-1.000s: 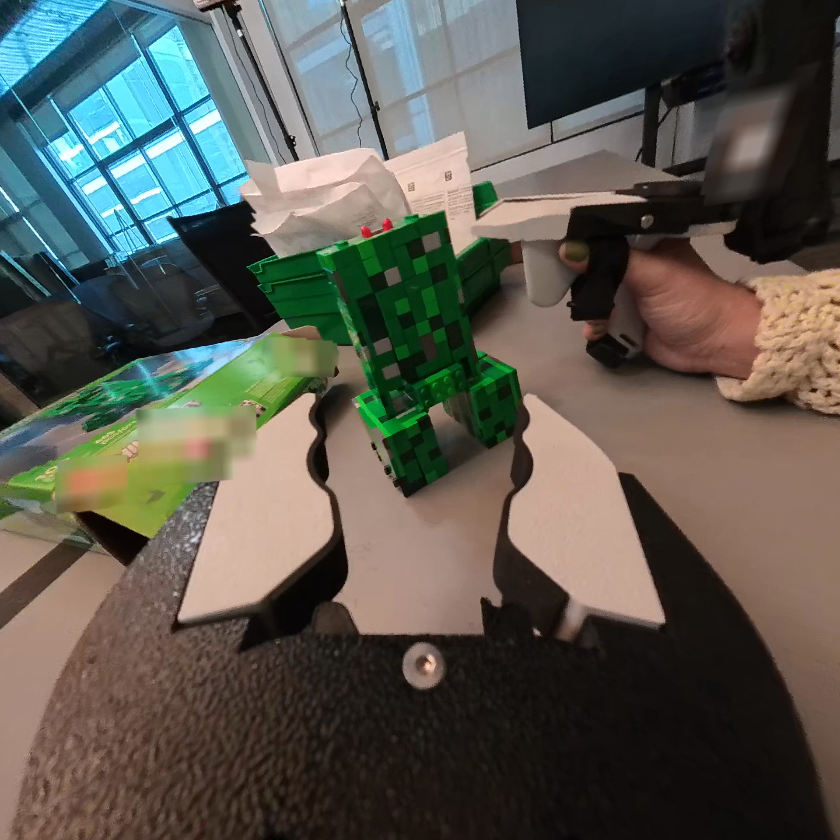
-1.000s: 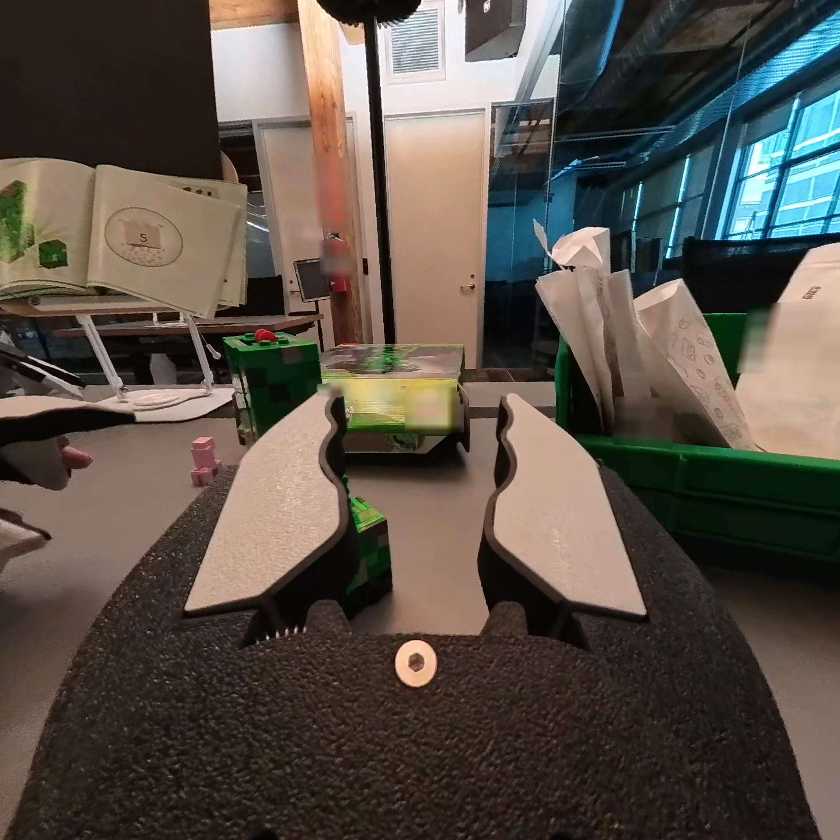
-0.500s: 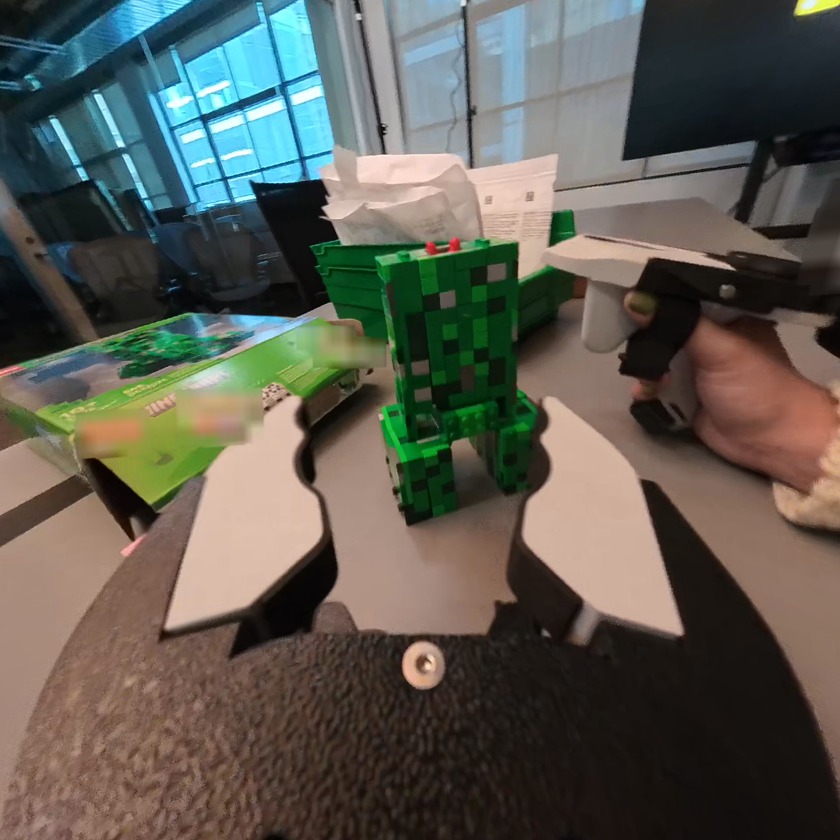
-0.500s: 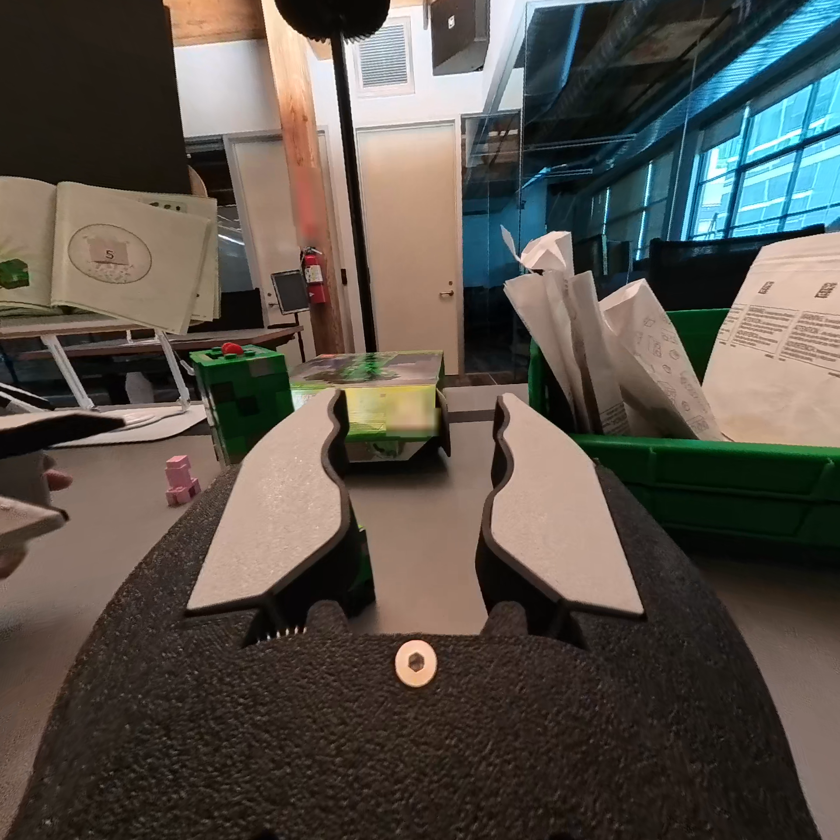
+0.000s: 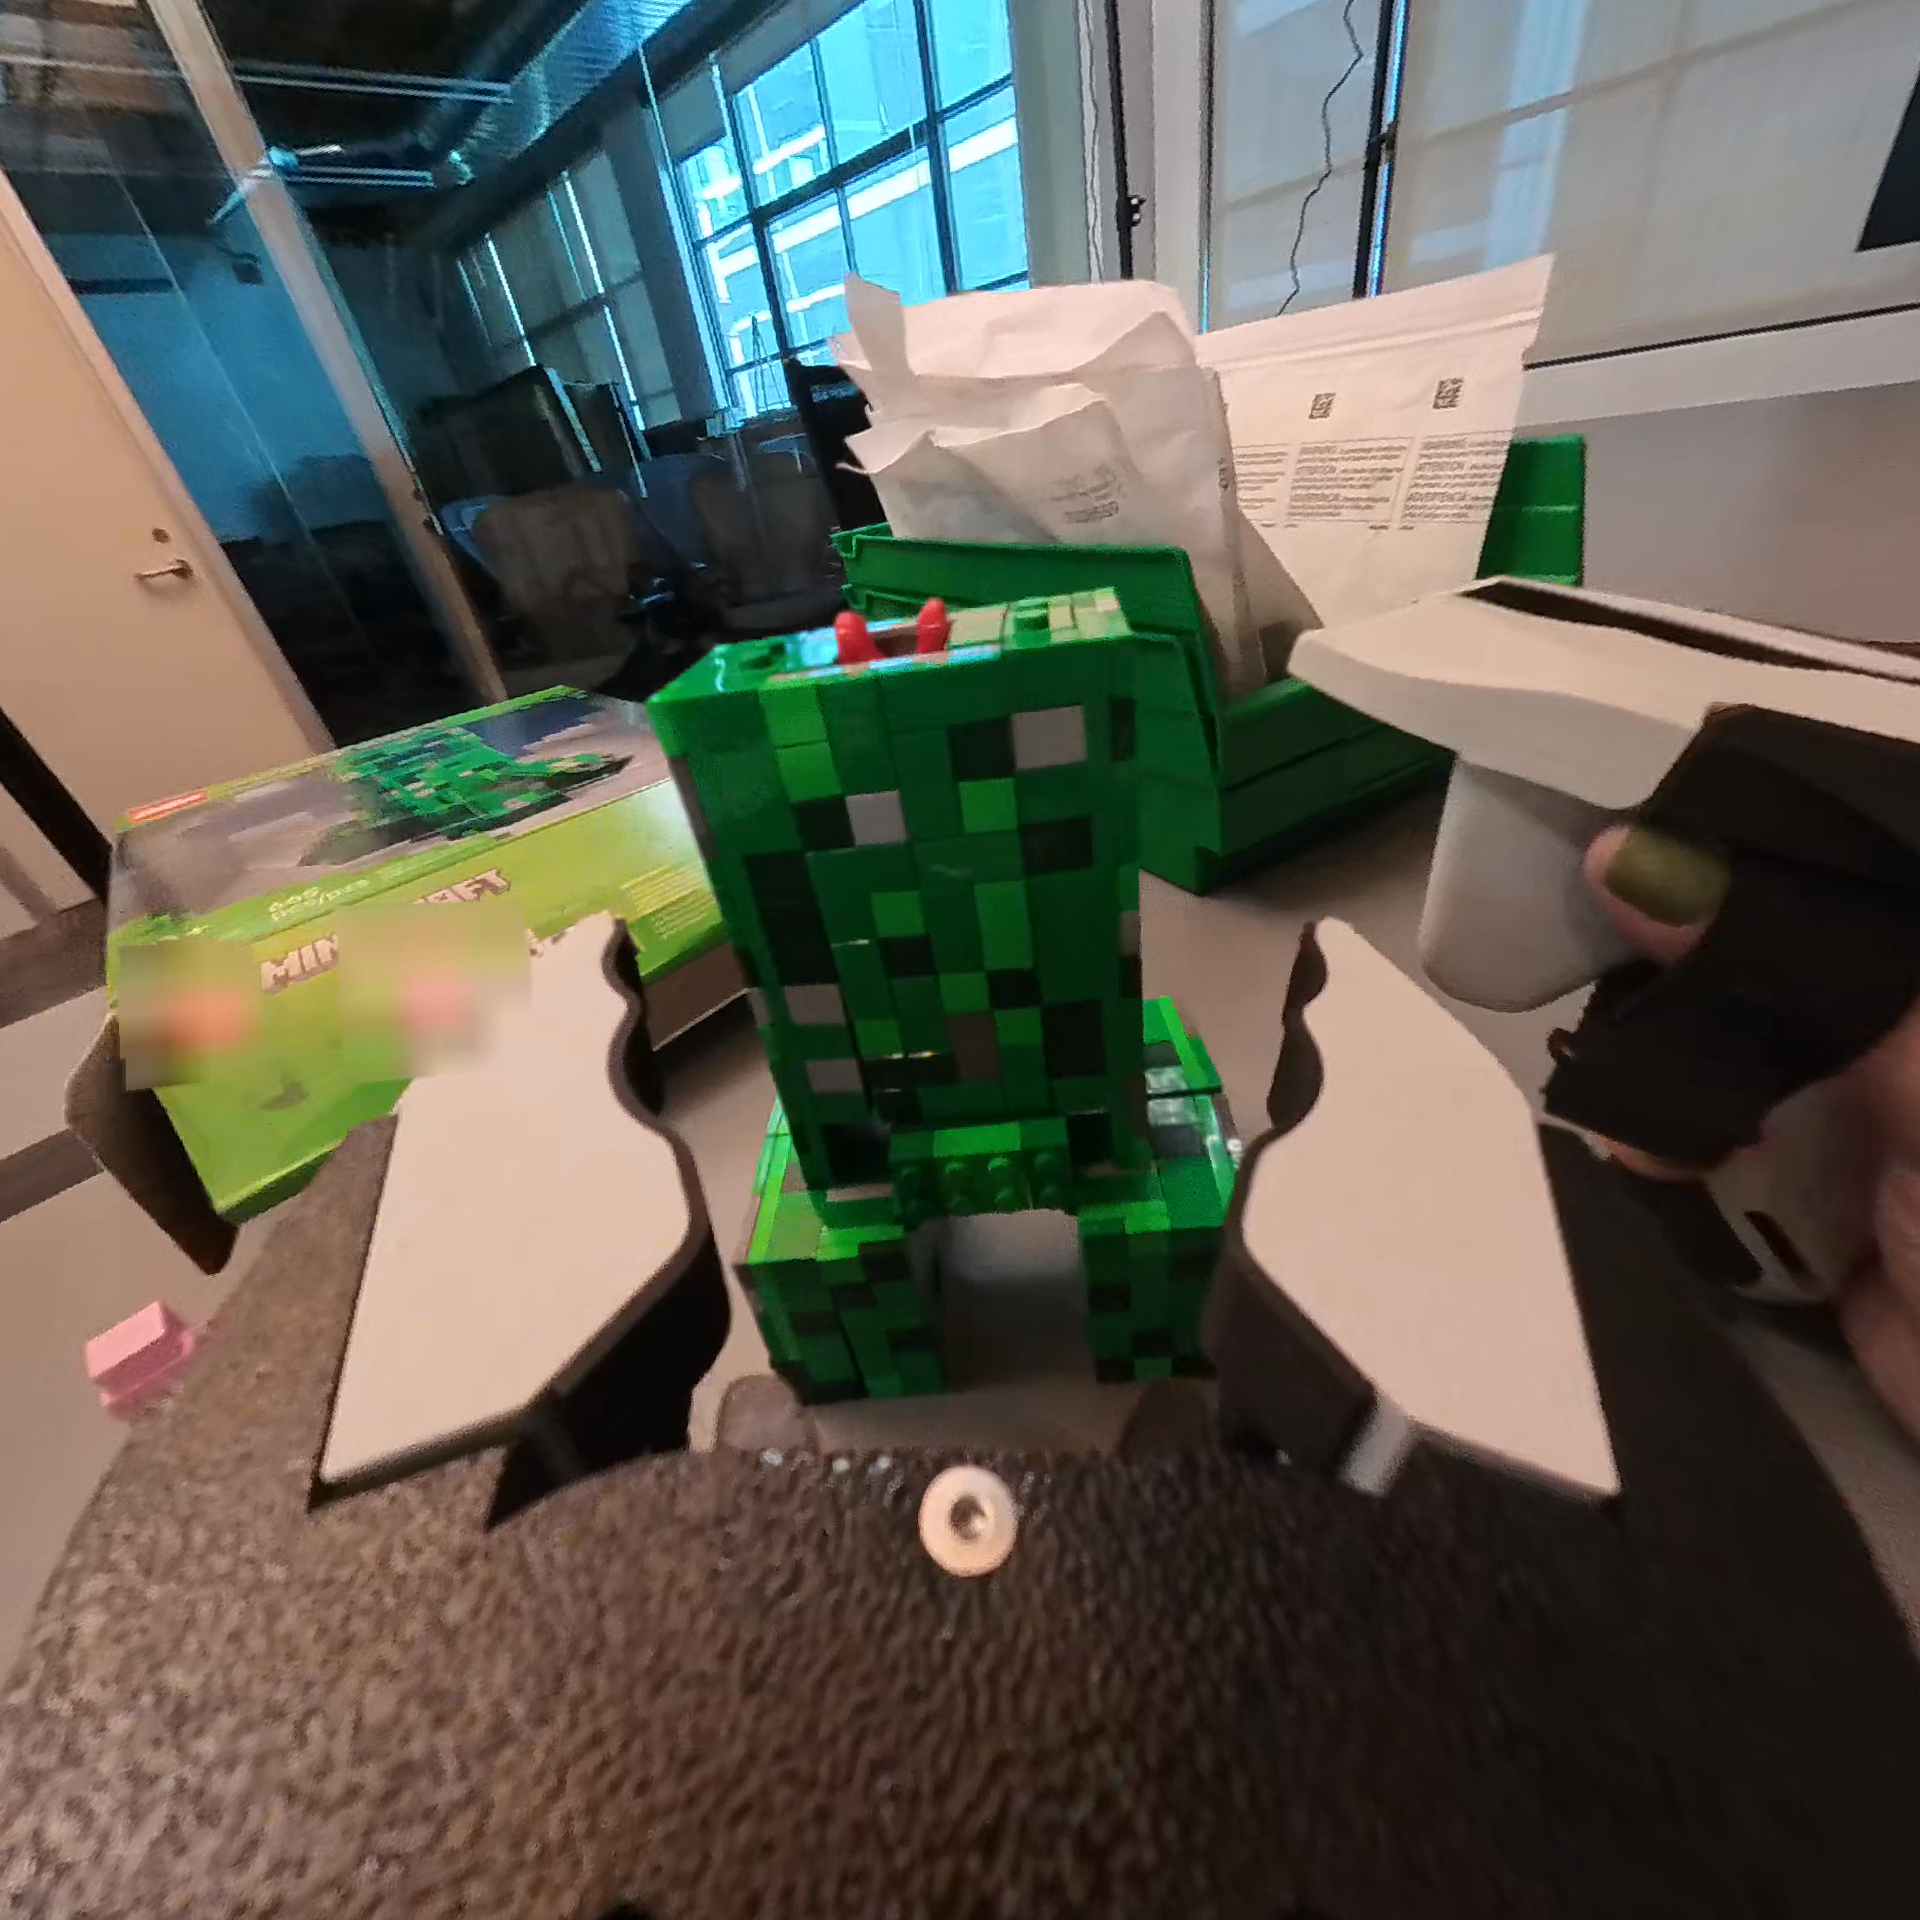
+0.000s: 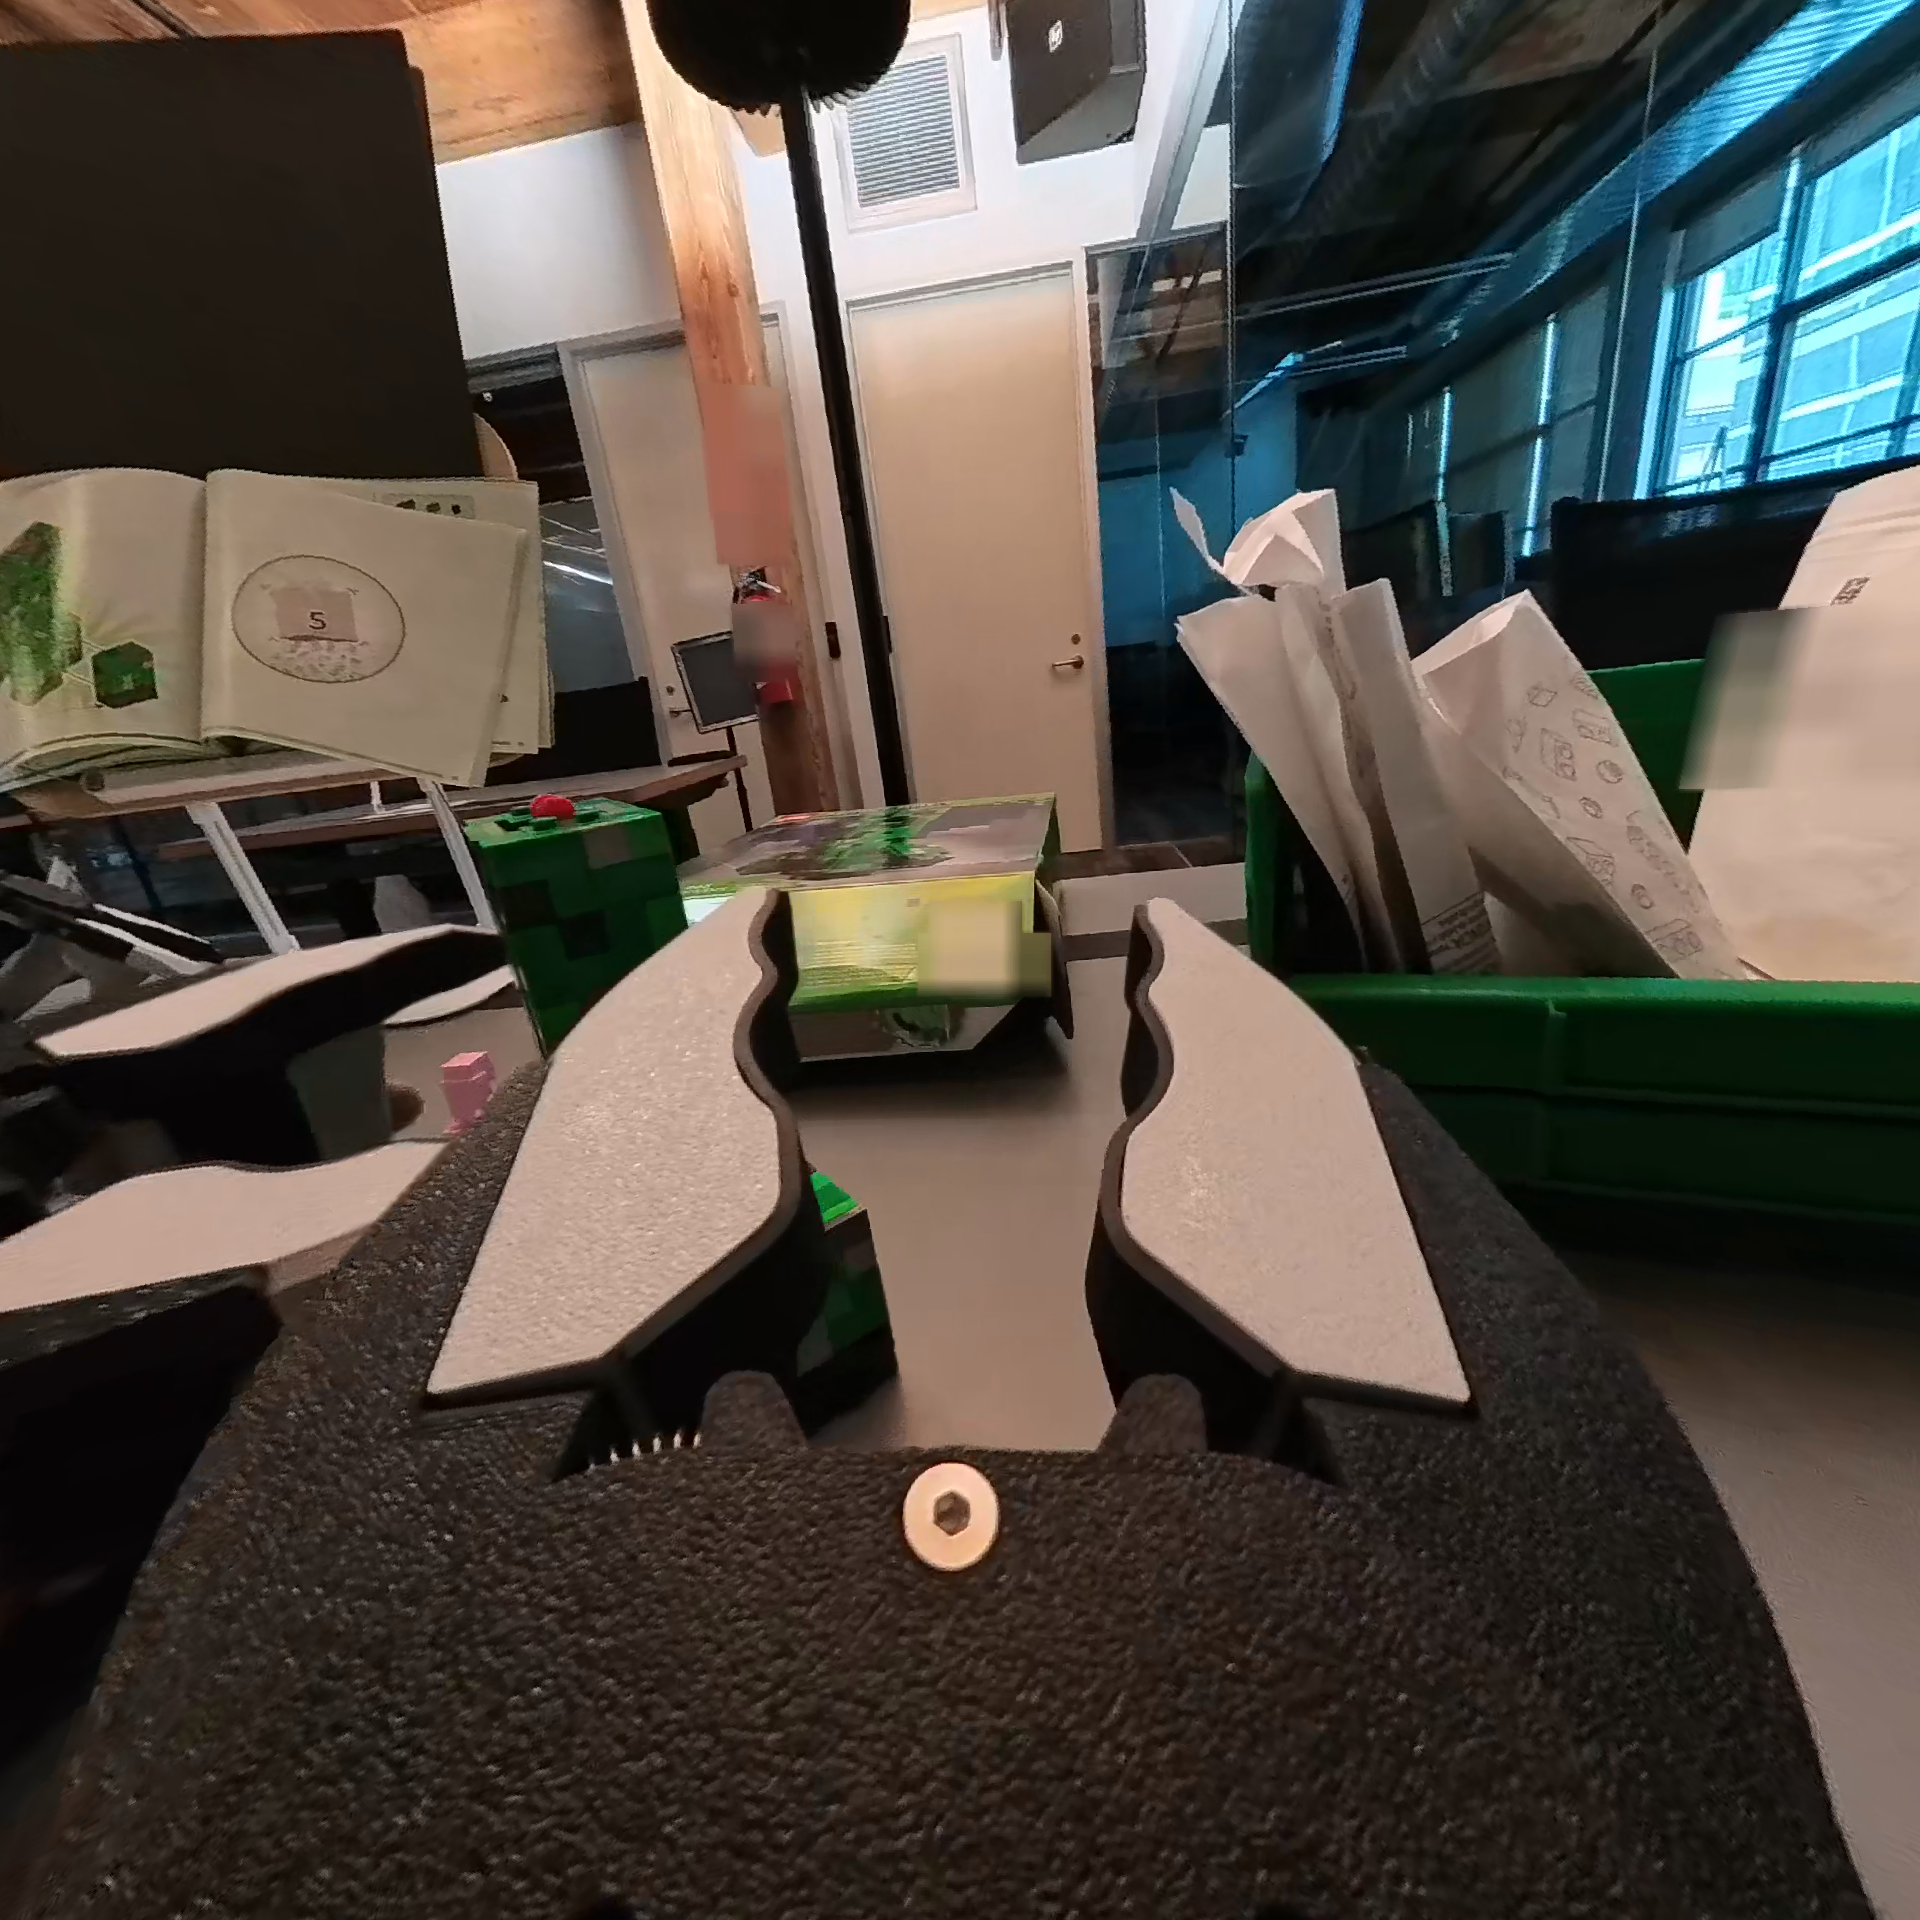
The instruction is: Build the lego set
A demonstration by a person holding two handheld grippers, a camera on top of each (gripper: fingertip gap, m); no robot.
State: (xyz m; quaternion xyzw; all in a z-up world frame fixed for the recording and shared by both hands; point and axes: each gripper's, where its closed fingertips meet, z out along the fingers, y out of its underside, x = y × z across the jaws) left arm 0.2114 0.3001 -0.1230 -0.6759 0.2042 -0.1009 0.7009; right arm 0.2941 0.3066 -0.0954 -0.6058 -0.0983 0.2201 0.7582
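Although the green block figure (image 5: 940, 997) already stands on two legs with a tall checkered body, its flat top in the upper middle of the left wrist view carries only two small red pieces (image 5: 888, 632), so I judge the build well advanced with the head and perhaps other parts left to add. It stands upright on the grey table (image 5: 1714, 499) at the centre of that frame, between the fingers of the left tongs (image 5: 961, 1132), which are spread wide on either side of its legs and grip nothing. At the right edge of the same frame the right tongs (image 6: 951, 1049) show in a hand (image 5: 1881, 1309); in their own view they are parted and hold nothing, with the figure's foot at lower left of their gap. One set box (image 5: 405, 883) lies at middle left, one small pink piece (image 5: 140, 1356) at the lower left edge, and one stack of green bins (image 5: 1288, 748) behind the figure holds several white paper bags (image 5: 1049, 447), at least three. One open instruction booklet (image 6: 260, 623) stands on a rack at the upper left of the right wrist view.
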